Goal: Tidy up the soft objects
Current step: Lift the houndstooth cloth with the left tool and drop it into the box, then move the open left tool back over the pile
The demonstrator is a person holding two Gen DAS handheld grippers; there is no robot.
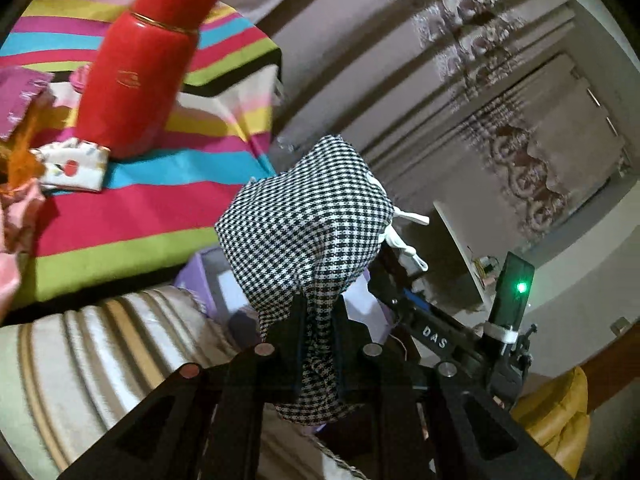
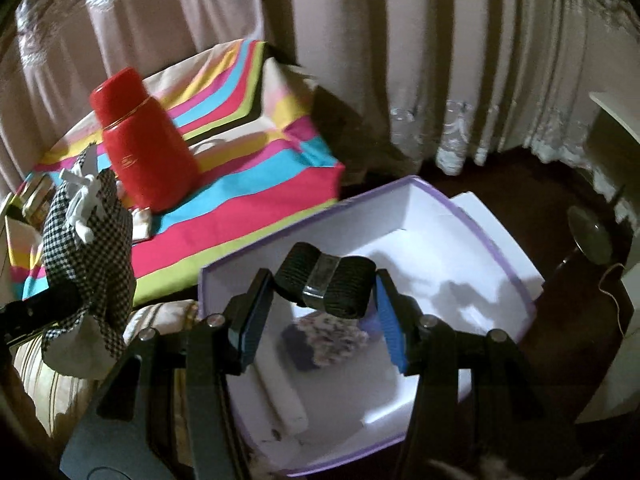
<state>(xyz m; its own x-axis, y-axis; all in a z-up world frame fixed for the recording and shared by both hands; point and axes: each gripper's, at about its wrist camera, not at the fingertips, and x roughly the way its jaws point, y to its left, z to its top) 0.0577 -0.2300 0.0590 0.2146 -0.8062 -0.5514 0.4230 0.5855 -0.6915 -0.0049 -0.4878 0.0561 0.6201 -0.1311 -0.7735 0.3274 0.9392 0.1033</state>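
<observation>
Two grippers are at work over a lilac-edged white box (image 2: 500,264) that sits below the corner of a surface spread with a bright striped cloth (image 1: 132,208). The left gripper (image 1: 316,320) has its jaws clenched on a black-and-white houndstooth pouch (image 1: 308,216), pinching the fabric low down so that the pouch bulges up and forward from the fingers, its white drawstring (image 1: 404,236) dangling off the far side; in the right wrist view the same pouch (image 2: 92,240) hangs at the left edge, just above a striped beige cushion (image 2: 52,384) and beside the box, not inside it. The right gripper (image 2: 320,300) grasps a rolled black ribbed cloth bound by a grey band (image 2: 326,282), the roll spanning the gap between the blue pads (image 2: 390,320) and held above the open box. Inside the box, beneath the roll, lies a small floral bundle (image 2: 320,340), and a white tube-like piece (image 2: 280,396) rests along the near wall. On the striped cloth stands a red flask (image 1: 148,64), upright, with a small white printed cloth (image 1: 76,168) touching its base and more crumpled fabric in pink and orange (image 1: 20,184) at the left edge. Patterned curtains (image 2: 360,48) hang behind everything.
</observation>
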